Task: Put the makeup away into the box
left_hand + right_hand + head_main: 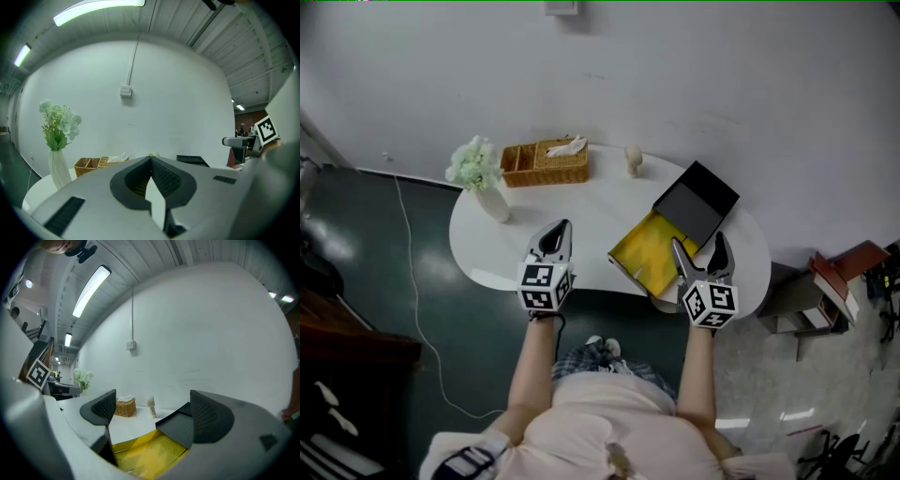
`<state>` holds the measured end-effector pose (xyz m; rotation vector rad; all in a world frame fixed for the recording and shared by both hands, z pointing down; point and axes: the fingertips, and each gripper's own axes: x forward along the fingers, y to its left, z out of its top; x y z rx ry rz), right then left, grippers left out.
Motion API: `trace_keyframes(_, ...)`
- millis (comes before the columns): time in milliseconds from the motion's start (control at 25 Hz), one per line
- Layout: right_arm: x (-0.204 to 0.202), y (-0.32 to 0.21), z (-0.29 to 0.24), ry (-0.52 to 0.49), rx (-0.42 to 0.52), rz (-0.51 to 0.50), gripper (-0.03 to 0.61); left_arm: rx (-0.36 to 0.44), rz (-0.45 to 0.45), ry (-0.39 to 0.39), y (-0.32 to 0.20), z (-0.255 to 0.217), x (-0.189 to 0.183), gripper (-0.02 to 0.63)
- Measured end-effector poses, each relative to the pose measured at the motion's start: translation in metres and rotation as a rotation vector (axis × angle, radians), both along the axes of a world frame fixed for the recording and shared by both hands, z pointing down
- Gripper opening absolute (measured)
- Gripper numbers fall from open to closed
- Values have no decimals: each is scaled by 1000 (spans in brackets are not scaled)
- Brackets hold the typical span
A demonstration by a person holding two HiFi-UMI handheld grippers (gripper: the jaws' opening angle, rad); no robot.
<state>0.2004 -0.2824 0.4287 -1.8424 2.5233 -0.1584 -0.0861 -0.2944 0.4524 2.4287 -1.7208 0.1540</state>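
An open box with a yellow lining [649, 248] lies on the white table [591, 216], its black lid [698, 202] flipped back behind it. A small beige makeup item [633, 159] stands upright near the table's far edge. My right gripper [697, 240] is open over the box's near right corner, nothing between its jaws. In the right gripper view the yellow lining [145, 453] and the lid [176, 425] lie under the right gripper [152, 411], with the beige item [151, 405] beyond. My left gripper [563, 228] is shut and empty, left of the box; its left gripper view shows the jaws [151, 161] meeting.
A wicker basket [546, 161] with tissues sits at the back of the table. A white vase of pale flowers [478, 173] stands at the left end. The wall runs close behind the table. Low furniture with books [830, 286] stands to the right on the floor.
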Motion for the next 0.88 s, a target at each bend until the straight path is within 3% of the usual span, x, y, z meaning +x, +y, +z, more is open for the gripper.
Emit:
trace_keyframes(400,-58,-33,4,6,-15,-120,485,-25,-90,-4,-5,13,-44,26)
trace_keyframes(880,-219,-42,30,37,-83,-448,483,-132,-300,22,44,57,-135,26)
